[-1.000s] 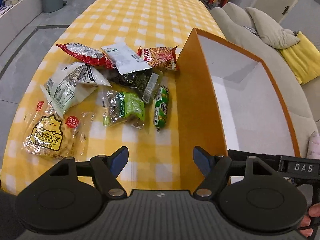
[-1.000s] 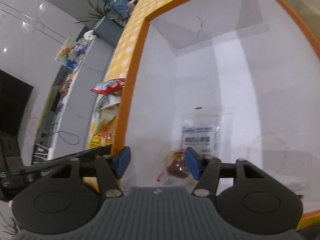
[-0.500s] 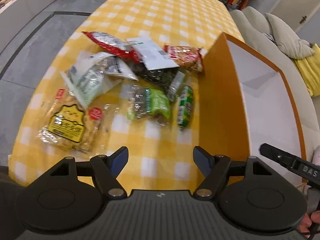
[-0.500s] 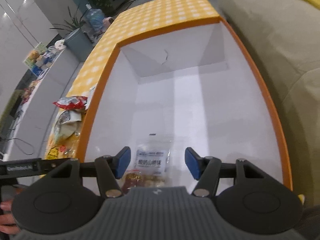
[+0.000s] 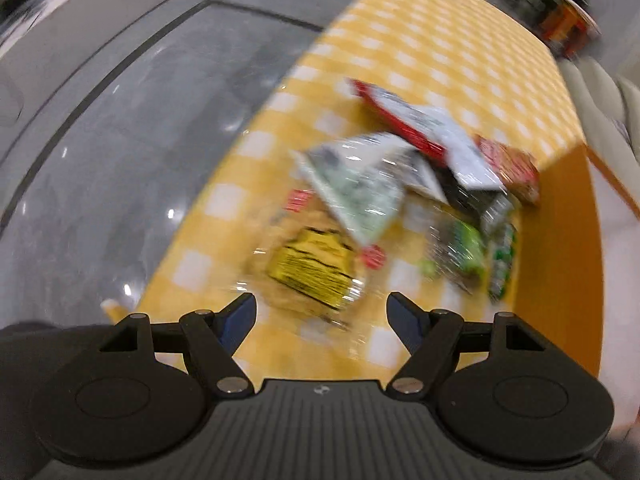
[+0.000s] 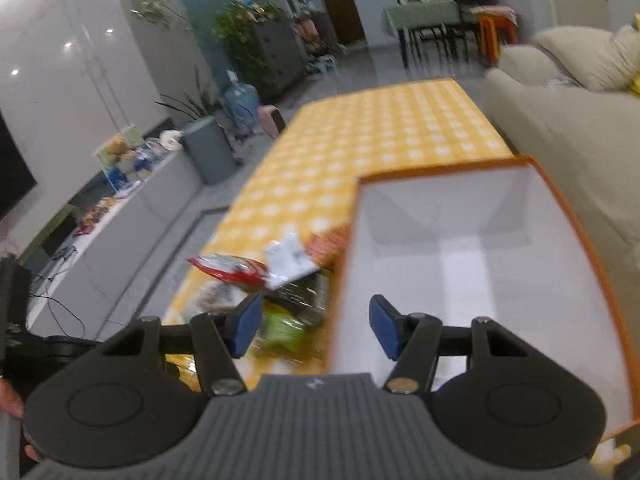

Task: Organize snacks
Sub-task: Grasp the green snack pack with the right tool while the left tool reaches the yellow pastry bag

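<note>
Both tools have swung left since before. Left view, blurry: the left tool is wide, holding nothing, above the snacks heaped on the counter beside the box. Right view: the right tool is wide over the box's left wall.
</note>
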{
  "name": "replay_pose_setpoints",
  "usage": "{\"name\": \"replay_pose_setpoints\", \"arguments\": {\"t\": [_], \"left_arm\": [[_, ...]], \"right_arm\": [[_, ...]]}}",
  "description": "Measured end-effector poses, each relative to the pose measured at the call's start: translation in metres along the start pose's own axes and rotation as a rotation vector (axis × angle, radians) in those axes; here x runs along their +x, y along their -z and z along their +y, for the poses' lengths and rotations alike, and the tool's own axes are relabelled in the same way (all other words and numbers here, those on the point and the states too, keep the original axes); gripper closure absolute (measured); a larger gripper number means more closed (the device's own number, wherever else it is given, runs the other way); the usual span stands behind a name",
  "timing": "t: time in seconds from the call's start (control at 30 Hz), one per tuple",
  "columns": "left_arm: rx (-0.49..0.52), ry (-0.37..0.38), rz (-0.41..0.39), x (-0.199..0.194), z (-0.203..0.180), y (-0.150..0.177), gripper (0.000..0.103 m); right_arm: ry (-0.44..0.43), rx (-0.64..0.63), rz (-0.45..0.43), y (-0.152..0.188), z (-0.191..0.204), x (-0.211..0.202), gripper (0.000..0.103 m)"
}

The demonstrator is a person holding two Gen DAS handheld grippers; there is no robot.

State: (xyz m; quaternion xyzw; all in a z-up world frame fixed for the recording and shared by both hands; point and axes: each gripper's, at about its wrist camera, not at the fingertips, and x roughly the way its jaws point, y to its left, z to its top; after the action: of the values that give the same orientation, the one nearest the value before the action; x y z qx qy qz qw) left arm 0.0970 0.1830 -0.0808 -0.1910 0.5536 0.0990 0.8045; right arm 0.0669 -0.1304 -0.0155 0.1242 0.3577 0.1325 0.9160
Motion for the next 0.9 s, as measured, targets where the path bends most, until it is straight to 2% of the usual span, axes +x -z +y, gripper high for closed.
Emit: {"name": "replay_pose_setpoints", "arguments": {"t": [0.07,0.13,0.27,0.33,0.43,0.53,0.67,0.8,0.9], "left_arm": [[-0.056,0.004,0.004,0.001,0.015,-0.006,0.016],[-0.064,0.008,0.009,-0.001,0.027,-0.012,0.016],[-0.106,0.0,-0.046,-0.012,0.049,-0.02,0.016],[-0.159,0.001,-0.036,-0.012,0.06,-0.023,0.015],[-0.211,0.026,-0.034,-0.01,0.071,-0.026,0.015],[-0.225,0.039,-0.021,-0.003,0.074,-0.031,0.015],[-0.201,0.037,0.013,0.009,0.067,-0.036,0.016],[-0.185,0.048,0.056,0.021,0.057,-0.036,0.016],[-0.18,0.051,0.069,0.025,0.053,-0.036,0.016]], "right_arm": [[0.015,0.022,-0.078,0.004,0.016,-0.003,0.044],[0.014,0.038,-0.13,0.008,0.029,-0.001,0.044],[0.046,-0.028,-0.14,0.014,0.059,0.016,0.044],[0.063,-0.054,-0.133,0.02,0.072,0.029,0.044],[0.105,-0.026,-0.146,0.03,0.081,0.051,0.044],[0.147,-0.037,-0.178,0.045,0.091,0.07,0.044],[0.228,-0.134,-0.136,0.066,0.101,0.108,0.044],[0.246,-0.083,-0.057,0.078,0.087,0.138,0.044],[0.266,-0.105,-0.035,0.084,0.084,0.155,0.044]]}}
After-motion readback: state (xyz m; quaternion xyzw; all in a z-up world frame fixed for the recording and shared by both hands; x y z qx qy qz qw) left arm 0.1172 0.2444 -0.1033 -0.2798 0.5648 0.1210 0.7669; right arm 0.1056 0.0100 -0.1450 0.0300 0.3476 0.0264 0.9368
